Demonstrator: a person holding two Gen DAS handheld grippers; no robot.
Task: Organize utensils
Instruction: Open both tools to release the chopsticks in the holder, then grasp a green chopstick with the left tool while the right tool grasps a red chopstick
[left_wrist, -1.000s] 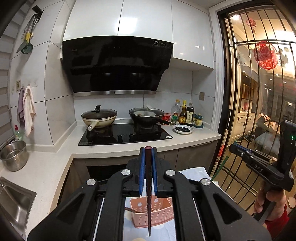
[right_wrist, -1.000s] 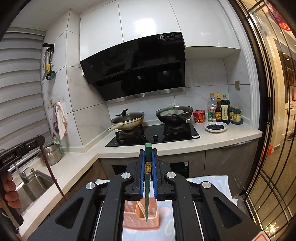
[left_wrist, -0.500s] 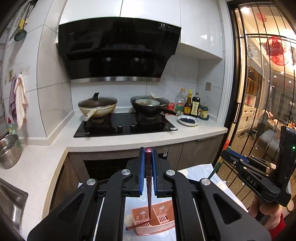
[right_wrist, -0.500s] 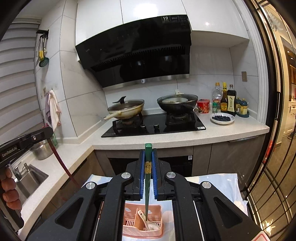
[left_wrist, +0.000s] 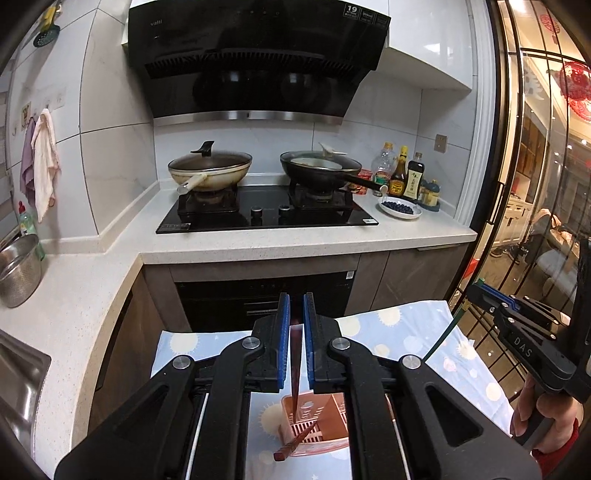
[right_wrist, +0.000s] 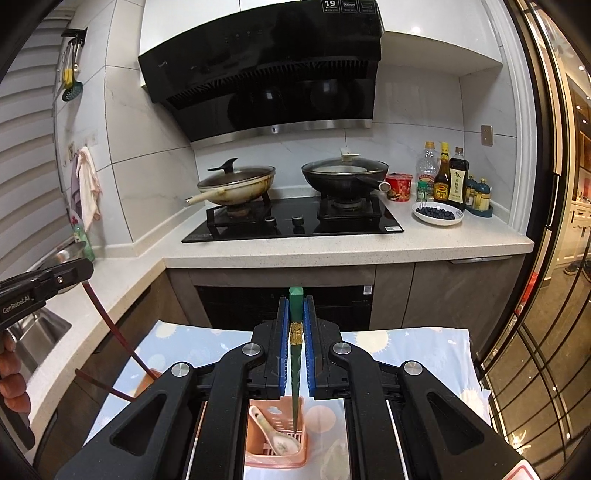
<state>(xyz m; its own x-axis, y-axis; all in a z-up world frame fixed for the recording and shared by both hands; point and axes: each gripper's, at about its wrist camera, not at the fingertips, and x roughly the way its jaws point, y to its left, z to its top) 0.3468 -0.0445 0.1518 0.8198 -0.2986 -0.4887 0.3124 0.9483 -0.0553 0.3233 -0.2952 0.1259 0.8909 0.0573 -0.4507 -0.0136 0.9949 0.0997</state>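
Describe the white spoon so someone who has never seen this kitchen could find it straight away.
Start at the black gas hob and come forward to the pale blue patterned cloth. On it stands a pink slotted plastic utensil basket; the white ceramic soup spoon lies slanted inside. It is the only pale, scooped piece there, beside a thin dark green chopstick.

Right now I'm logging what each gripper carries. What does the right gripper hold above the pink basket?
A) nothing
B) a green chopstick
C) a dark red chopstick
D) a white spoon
B: in the right wrist view the right gripper is shut on the green chopstick, tip down in the pink basket.
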